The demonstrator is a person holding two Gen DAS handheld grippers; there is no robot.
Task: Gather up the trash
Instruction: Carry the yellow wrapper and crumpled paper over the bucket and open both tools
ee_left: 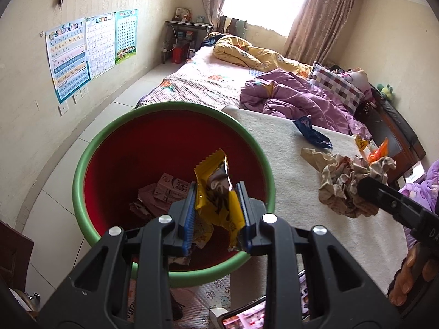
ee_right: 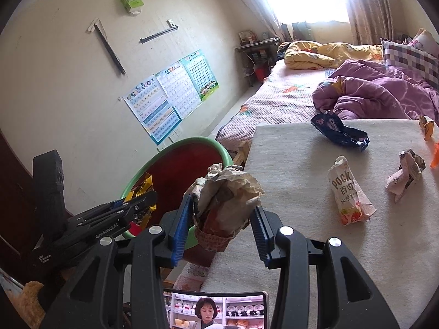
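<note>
My left gripper (ee_left: 216, 192) is shut on a yellow snack wrapper (ee_left: 216, 189) and holds it over the red bin with a green rim (ee_left: 90, 148), which holds several flattened cartons (ee_left: 164, 194). My right gripper (ee_right: 225, 213) is shut on a crumpled brown paper wad (ee_right: 227, 200) at the left edge of the white table (ee_right: 301, 164), beside the bin (ee_right: 192, 142). In the left wrist view the wad (ee_left: 348, 189) and right gripper (ee_left: 389, 203) show on the right. The left gripper (ee_right: 137, 205) with its wrapper shows in the right wrist view.
On the table lie a dark blue wrapper (ee_right: 340, 131), a Pocky packet (ee_right: 348, 192), a crumpled pink-white wrapper (ee_right: 406, 175) and orange and yellow wrappers (ee_left: 376, 148). A phone (ee_right: 216, 309) lies at the near table edge. A bed with purple bedding (ee_right: 370, 93) stands behind.
</note>
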